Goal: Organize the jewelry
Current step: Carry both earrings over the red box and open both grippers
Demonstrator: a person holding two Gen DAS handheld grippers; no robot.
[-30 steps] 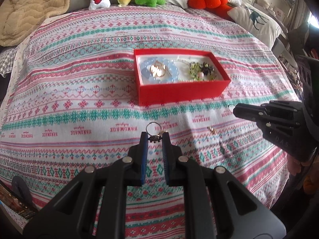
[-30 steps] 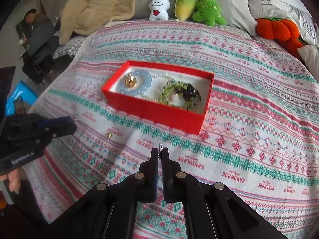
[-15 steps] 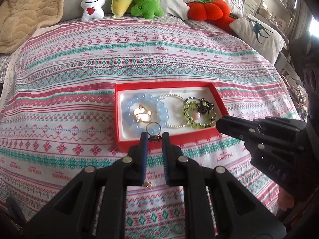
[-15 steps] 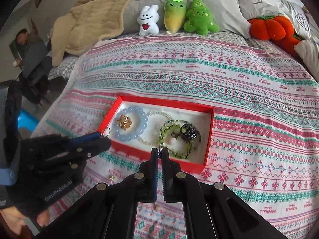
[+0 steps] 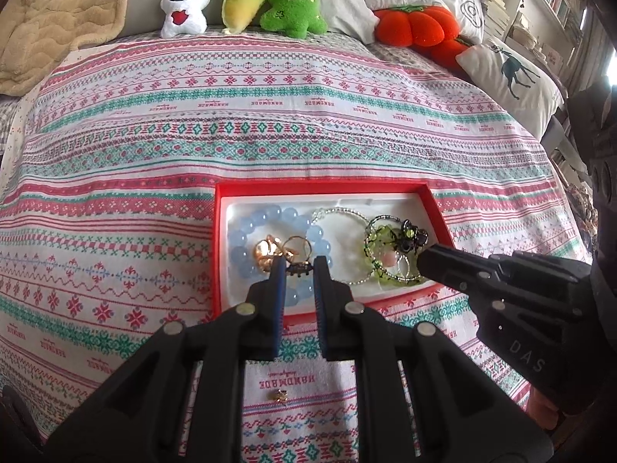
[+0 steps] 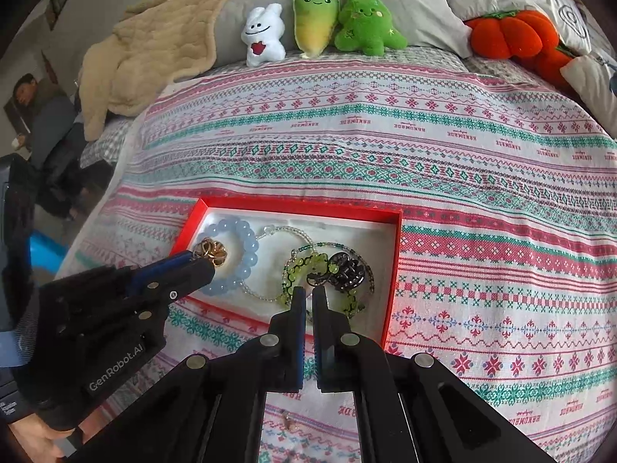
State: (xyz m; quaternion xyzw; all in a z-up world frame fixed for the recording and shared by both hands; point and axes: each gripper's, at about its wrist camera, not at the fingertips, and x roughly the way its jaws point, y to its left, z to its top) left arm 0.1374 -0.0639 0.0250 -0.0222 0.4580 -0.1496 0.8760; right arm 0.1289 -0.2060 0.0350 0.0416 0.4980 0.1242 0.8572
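Note:
A red box (image 5: 216,231) (image 6: 394,270) lies on the patterned bedspread. It holds a blue bead bracelet (image 5: 241,239) (image 6: 248,249), a gold flower piece (image 5: 265,250) (image 6: 214,251), a silver bead chain (image 5: 339,212), a green bead bracelet (image 5: 376,240) (image 6: 308,264) and a dark charm (image 5: 413,236) (image 6: 351,270). My left gripper (image 5: 300,268) (image 6: 194,257) is shut on a ring with a dark ornament (image 5: 297,249), above the blue bracelet. My right gripper (image 6: 308,294) (image 5: 423,260) hangs over the green bracelet, shut on a thin small hoop (image 5: 403,266).
A small gold piece (image 5: 278,395) (image 6: 287,418) lies on the bedspread in front of the box. Plush toys (image 5: 246,0), an orange pumpkin cushion (image 5: 416,25) and a beige blanket (image 6: 154,46) line the far side. A person (image 6: 34,115) sits off the left edge.
Both grippers have moved forward from the bedspread in front of the box to above its contents, each still shut on its small piece.

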